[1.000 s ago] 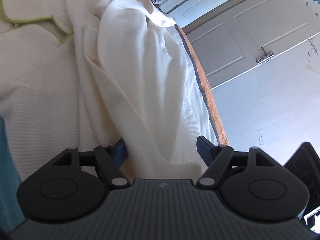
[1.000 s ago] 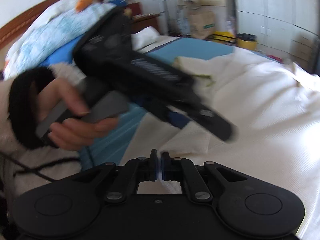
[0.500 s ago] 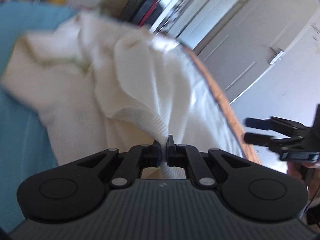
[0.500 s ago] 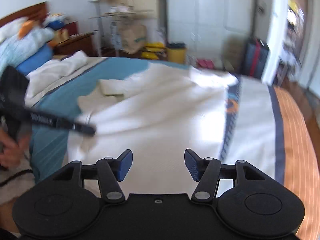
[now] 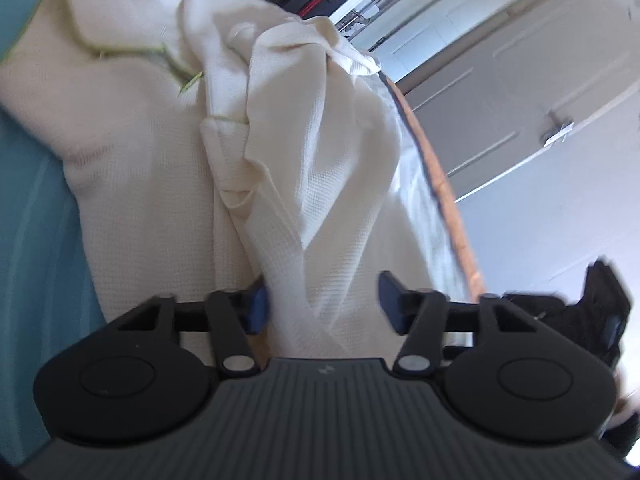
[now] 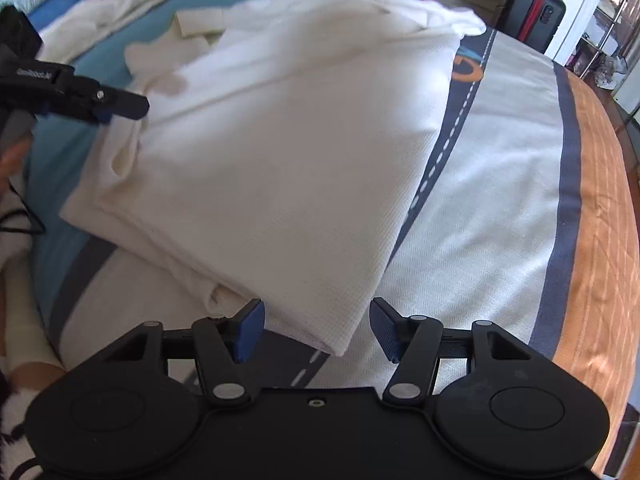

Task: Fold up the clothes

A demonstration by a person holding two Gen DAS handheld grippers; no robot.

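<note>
Striped bedspread [image 6: 500, 208] under cream waffle-knit garment [image 6: 288, 152], loosely folded, rumpled

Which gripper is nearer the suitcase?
Right. The right gripper sits at the garment's near corner, facing the suitcase; the left gripper is at its far-left edge.

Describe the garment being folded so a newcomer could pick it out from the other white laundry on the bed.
Start at the bed, its bedspread blue, white and orange. The cream waffle-knit garment lies across its middle, right in front of the open right gripper. Unlike the small white pile near the pillows, it is large, partly folded flat, and has thin green trim.
</note>
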